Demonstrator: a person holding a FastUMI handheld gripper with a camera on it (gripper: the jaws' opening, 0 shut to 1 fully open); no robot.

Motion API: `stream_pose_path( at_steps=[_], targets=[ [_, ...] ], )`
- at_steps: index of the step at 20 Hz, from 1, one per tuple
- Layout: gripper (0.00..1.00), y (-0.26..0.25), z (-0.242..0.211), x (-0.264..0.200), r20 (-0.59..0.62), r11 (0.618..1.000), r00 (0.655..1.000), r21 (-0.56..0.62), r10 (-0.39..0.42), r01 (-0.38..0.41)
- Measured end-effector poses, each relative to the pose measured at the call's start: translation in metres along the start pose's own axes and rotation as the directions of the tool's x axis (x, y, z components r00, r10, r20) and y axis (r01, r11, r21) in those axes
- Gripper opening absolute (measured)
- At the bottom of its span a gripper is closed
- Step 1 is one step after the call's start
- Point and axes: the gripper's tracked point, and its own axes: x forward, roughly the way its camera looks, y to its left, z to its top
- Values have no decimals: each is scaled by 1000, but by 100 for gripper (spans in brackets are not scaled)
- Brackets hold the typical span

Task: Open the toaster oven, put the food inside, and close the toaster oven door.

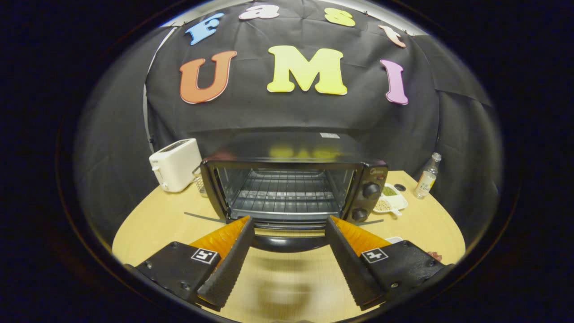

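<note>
A black toaster oven (pixel 291 179) stands on the wooden table just ahead of my fingers. Its door (pixel 289 229) hangs folded down toward me, and the dark curved handle (pixel 289 243) lies between my fingers. Inside, the wire rack (pixel 282 194) is bare. My gripper (pixel 288 222) is open, its fingertips spread wide at either end of the lowered door, with nothing held. Beside my right finger I glimpse the edge of a white plate (pixel 394 240) and a bit of reddish food (pixel 434 256), mostly hidden by the finger.
A white pop-up toaster (pixel 176 164) sits left of the oven. To its right lie a white divided dish with grains (pixel 391 199), a small dark cap (pixel 400 187) and a clear bottle (pixel 427 176). The round table's edge (pixel 134 224) curves close on both sides.
</note>
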Motion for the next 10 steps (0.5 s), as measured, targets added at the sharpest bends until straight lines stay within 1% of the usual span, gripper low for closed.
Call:
stream_pose_path(
  at_steps=[7, 10],
  targets=[
    [100, -2, -59, -10, -95, 1000, 995, -9, -14, 13],
    [100, -1, -87, -5, -159, 1000, 987, -5, -14, 14]
  ],
)
